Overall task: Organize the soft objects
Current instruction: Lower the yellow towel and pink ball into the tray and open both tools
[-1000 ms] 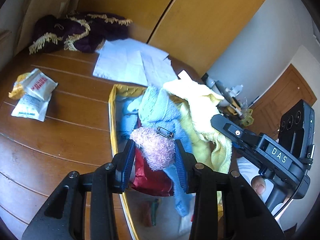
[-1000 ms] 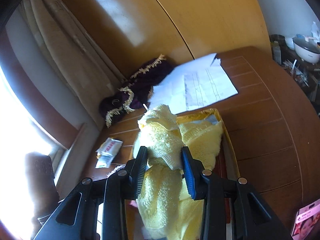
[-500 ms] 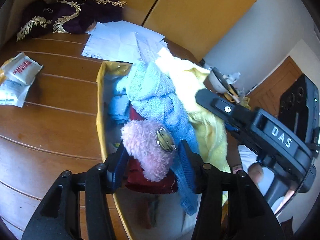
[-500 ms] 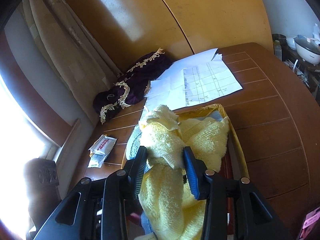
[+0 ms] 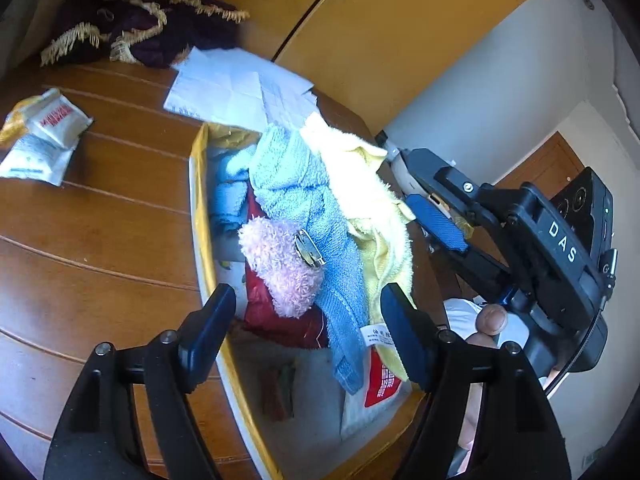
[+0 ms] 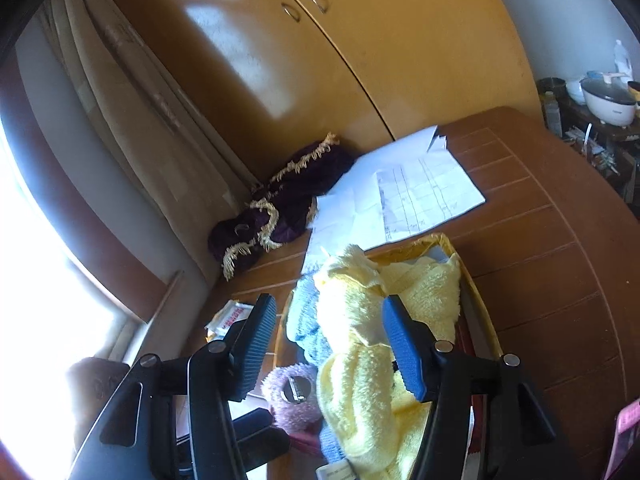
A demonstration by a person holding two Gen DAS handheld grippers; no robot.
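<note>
Both grippers have let go. Left gripper (image 5: 306,328) gapes wide before the fuzzy pink pouch (image 5: 282,266); right gripper (image 6: 326,344) stands wide around the fluffy yellow towel (image 6: 360,364).

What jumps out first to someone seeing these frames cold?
The heap of towels spilling from the yellow-rimmed box on the wooden table: a blue towel, a yellow towel, and a fluffy pink piece in front. Both the left gripper and right gripper hover open around it.
</note>
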